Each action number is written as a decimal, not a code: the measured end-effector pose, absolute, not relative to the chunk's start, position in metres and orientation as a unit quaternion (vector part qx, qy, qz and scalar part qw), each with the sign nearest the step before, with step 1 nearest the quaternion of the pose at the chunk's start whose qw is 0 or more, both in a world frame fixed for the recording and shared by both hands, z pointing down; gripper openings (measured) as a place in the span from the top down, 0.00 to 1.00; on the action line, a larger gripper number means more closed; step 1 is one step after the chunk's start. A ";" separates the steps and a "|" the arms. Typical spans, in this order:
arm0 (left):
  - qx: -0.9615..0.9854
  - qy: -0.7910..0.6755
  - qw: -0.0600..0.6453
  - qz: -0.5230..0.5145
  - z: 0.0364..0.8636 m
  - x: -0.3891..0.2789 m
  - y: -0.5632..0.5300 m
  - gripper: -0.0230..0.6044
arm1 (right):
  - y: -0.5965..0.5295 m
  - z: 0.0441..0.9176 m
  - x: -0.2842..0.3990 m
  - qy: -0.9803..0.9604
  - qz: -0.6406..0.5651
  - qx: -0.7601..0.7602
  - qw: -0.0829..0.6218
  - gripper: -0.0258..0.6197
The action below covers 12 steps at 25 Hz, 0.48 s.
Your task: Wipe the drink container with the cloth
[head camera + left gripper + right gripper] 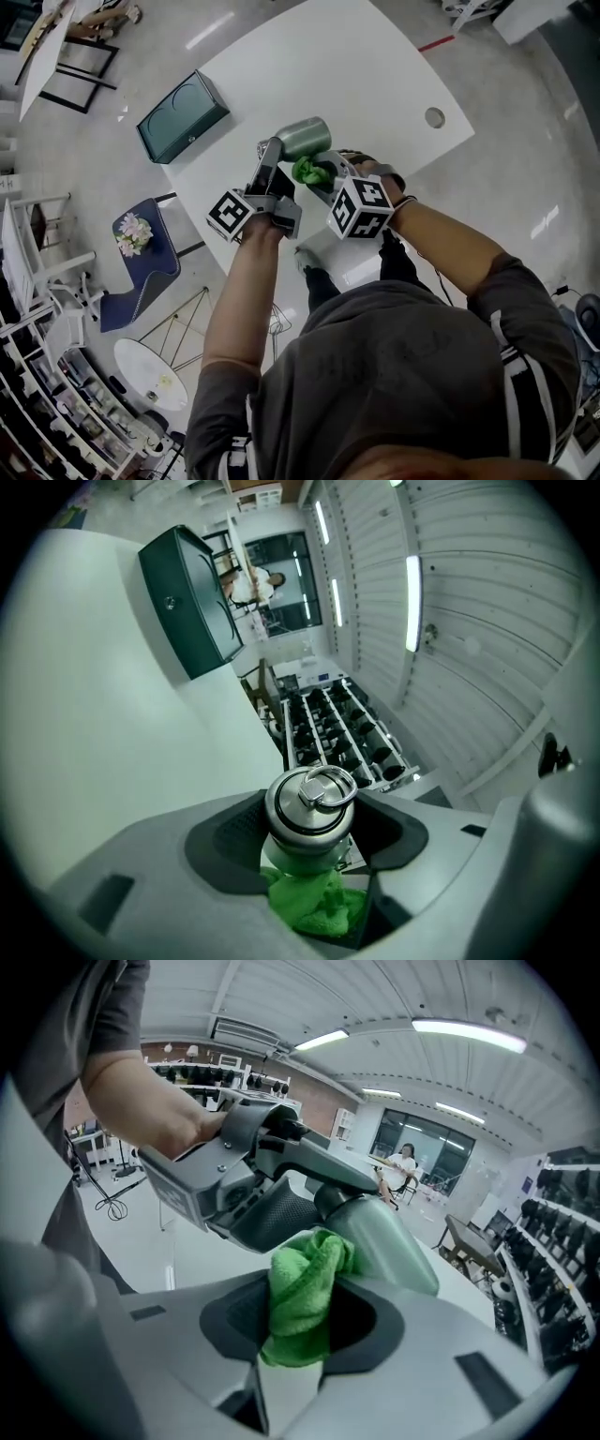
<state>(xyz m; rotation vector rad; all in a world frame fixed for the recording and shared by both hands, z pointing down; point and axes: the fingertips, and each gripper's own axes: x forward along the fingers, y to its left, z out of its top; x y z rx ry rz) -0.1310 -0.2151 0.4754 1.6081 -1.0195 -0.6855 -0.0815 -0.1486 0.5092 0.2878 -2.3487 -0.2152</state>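
Both grippers are loaded above the white table point(375, 84). The left gripper point(271, 150) clamps the green drink container point(306, 138) by its neck, just under the ringed steel cap point(309, 794), holding it roughly level in the air. Its body sticks out sideways from those jaws, on the side of the right gripper point(325, 175), which pinches the bunched green cloth point(309, 171) against the body's side. The wiping stroke should likely travel along that long axis.
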 end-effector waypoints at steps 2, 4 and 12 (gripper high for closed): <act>0.680 -0.414 0.530 -0.291 0.470 -0.125 -0.212 0.56 | -0.151 0.511 -0.077 -0.917 -0.075 0.125 0.371 0.78; 0.684 -0.401 0.530 -0.299 0.466 -0.122 -0.209 0.56 | -0.157 0.514 -0.067 -0.917 -0.054 0.144 0.369 0.78; 0.727 -0.367 0.500 -0.295 0.454 -0.124 -0.202 0.56 | -0.202 0.512 -0.019 -0.917 0.050 0.218 0.330 0.78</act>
